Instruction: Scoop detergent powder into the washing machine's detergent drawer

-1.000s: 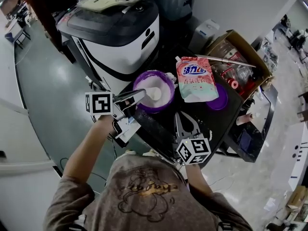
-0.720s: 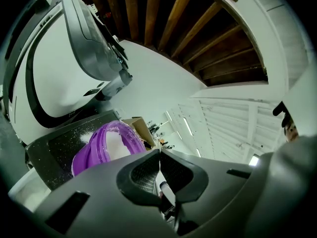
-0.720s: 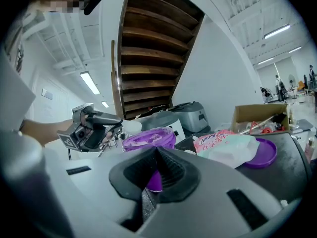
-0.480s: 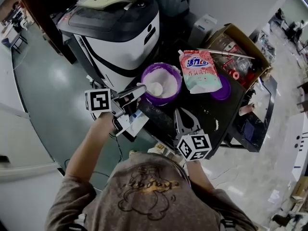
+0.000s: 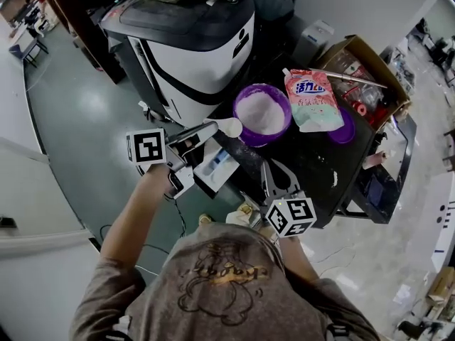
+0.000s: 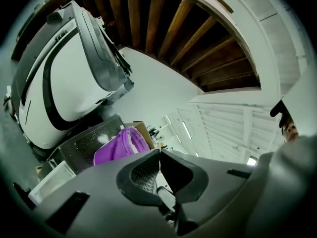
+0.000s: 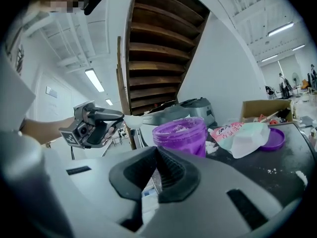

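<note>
The left tongs (image 5: 210,131) are clamped on the white scoop (image 5: 229,126), just beside the purple tub (image 5: 264,140). The right tongs (image 5: 269,168), closed and empty, are near the tub.

Left gripper (image 5: 207,131) level, jaws clamped on scoop (image 5: 229,126) handle, tips just beside tub (image 5: 283,128), left forearm (image 5: 135,204) stretched forward, right gripper (image 5: 268,169) on the person's side of tub, upright, jaws pressed together, empty
</note>
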